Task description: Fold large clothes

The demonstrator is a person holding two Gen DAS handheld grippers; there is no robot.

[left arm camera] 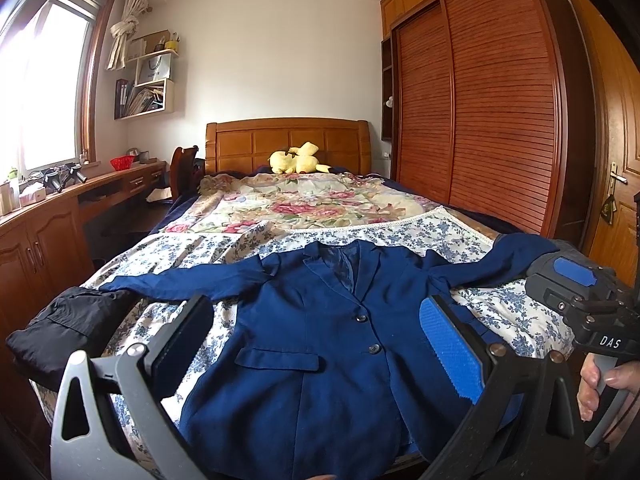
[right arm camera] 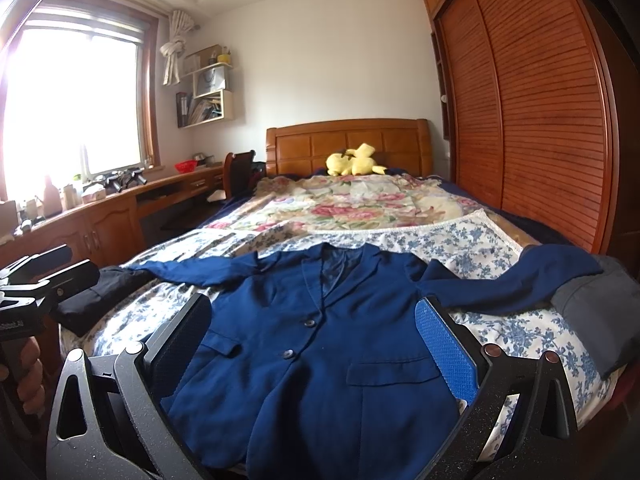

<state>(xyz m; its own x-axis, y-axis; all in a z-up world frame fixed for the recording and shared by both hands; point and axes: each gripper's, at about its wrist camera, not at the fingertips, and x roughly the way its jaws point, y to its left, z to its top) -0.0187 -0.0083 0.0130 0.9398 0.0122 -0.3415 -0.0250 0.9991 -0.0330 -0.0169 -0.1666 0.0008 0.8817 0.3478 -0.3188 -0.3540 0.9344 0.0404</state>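
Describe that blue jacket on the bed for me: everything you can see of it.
The blue jacket is a blazer of matte, woven-looking cloth, lying flat and face up on the floral bedspread, collar toward the headboard. It has notched lapels, a darker patterned lining at the neck, two dark buttons and flap pockets. Both sleeves are spread sideways; one cuff lies on a black garment, the other on a grey garment. Neither hand-held gripper holds it.

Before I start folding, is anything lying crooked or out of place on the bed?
The blue jacket lies flat and buttoned, but its sleeve ends overlap other clothes: one on a black garment at the left edge, the other on a grey garment at the right. Otherwise nothing stands out.
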